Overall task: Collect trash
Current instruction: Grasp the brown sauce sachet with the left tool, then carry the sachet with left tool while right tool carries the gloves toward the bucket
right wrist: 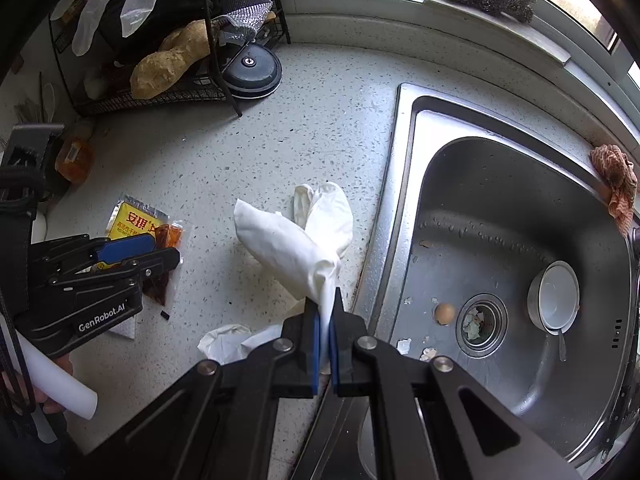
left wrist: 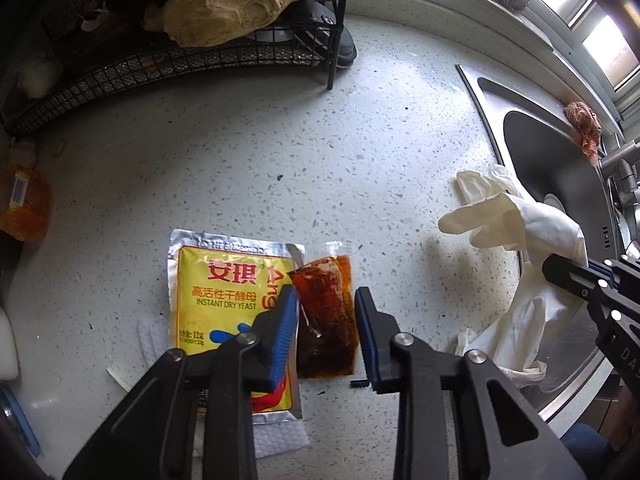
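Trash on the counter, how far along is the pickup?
Nothing looks binned yet. In hand: the right tool is shut on the white glove, and the left tool straddles the brown sauce packet, pads not yet pressing. Left: the yeast packet on the counter and eggshells in the sink.

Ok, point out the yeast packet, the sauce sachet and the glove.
yeast packet (left wrist: 224, 280): left wrist view, yellow front panel.
sauce sachet (left wrist: 326, 308): left wrist view, dark red middle.
glove (right wrist: 288, 248): right wrist view, puffed palm.
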A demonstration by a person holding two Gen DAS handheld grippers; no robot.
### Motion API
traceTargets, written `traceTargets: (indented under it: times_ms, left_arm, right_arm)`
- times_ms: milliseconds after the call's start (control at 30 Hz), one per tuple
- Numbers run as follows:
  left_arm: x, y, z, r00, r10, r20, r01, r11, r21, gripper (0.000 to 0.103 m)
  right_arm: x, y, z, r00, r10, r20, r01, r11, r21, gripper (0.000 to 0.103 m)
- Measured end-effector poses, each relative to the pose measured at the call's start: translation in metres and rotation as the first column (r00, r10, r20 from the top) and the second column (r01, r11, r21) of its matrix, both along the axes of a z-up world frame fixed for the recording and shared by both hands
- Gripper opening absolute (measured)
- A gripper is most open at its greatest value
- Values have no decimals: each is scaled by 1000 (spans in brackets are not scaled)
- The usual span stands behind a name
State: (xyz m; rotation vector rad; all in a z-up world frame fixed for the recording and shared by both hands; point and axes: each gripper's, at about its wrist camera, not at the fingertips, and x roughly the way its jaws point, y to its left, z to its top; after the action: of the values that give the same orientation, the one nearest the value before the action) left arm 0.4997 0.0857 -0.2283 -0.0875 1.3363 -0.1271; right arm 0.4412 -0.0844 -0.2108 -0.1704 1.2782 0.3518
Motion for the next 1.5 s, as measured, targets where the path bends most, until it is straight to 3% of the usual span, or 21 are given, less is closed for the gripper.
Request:
traceTargets:
  times_ms: [133, 233, 633, 967, 1500]
  left_arm:
    - [-4, -3, 2, 1000, -17, 5, 17, 999, -28, 10]
    - [-13, -7, 7, 999, -33, 25, 34, 999, -24, 8]
    - [-63, -9, 50, 991, -28, 133, 35, 998, -51, 6]
    - [-108, -33, 68, 984, -45, 173, 54, 997, -50, 6]
    - [-236, -103, 92, 973, -90, 212, 95, 995, -14, 6]
  right_arm:
    - [-4, -2, 5, 1000, -7, 11, 7, 1000, 4, 3]
    - [-9, -4, 10, 1000, -14, 27, 14, 1000, 3, 3]
    - [-56, -12, 37, 996, -2, 93, 0, 1000, 24, 3]
    - [-104, -34, 60, 988, 0, 153, -8, 999, 53, 3]
    - [-222, -110, 78, 980, -14, 199, -6, 995, 97, 3]
